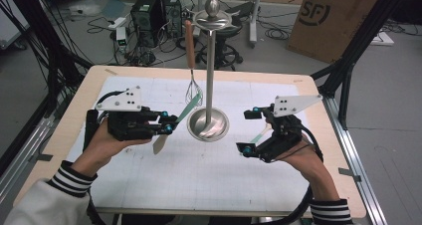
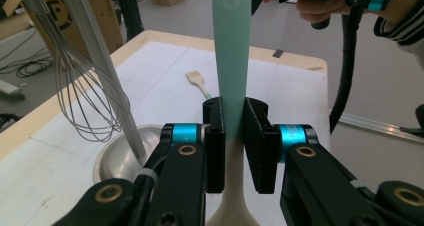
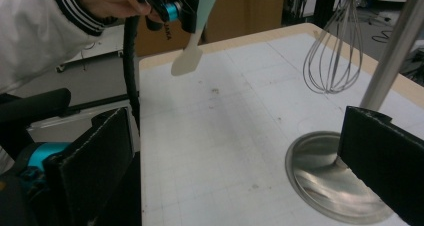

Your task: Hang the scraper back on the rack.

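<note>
- At the left of the high view, the left gripper [image 1: 170, 124] is clamped on a spatula [image 1: 175, 125] with a mint-green handle and a cream blade, held clear of the table [image 1: 199, 185].
- The left gripper view looks along its two black jaws, which press on either side of the spatula [image 2: 231, 86] just where the green handle meets the cream neck; the handle runs straight up out of the top of the frame.
- In the high view the spatula slants, its green handle rising toward the centre of the frame and its cream blade hanging low at the gripper's near side.
- The steel utensil stand [image 1: 209, 123] is at the centre of the high view, its round base on the white mat and its pole rising to a disc and knob at the top.
- A wire whisk [image 1: 193, 88] with a wooden handle hangs from the stand's disc, just left of the pole.
- At the right of the high view, the right gripper [image 1: 249, 133] has its jaws spread wide with nothing pressed between them.
- A second, small spatula [image 1: 260, 135] with a pale blade lies on the mat right beside the right gripper.
- The right gripper view has its two black jaws far apart at the lower corners, the stand's base [image 3: 330, 181] at the lower right and the whisk [image 3: 334, 61] at the upper right.
- The held spatula [image 3: 192, 48] hangs at the upper left of that view, under the left gripper [image 3: 175, 8].
</note>
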A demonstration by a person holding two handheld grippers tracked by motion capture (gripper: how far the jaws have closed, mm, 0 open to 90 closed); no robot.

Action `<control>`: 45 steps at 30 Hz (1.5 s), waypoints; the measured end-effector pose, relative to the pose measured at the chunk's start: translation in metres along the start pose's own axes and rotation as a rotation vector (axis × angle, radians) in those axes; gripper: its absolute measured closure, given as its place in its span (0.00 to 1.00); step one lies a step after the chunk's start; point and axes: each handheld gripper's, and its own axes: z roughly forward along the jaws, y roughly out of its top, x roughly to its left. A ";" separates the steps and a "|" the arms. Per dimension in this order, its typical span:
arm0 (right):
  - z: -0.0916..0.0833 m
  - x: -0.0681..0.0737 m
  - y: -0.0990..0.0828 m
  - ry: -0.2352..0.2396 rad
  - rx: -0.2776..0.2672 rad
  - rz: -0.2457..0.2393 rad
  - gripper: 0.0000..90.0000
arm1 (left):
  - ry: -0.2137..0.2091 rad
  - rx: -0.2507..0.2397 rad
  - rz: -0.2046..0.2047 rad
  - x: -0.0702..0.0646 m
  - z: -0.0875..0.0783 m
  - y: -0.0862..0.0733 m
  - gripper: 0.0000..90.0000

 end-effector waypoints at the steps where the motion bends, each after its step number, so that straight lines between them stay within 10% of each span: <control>1: 0.002 0.000 0.002 0.000 -0.001 -0.005 0.00 | -0.001 -0.001 -0.001 0.000 0.000 0.000 0.89; 45: 0.062 0.000 0.047 0.052 -0.042 0.021 0.07 | 0.005 -0.005 -0.010 -0.002 0.018 0.006 0.89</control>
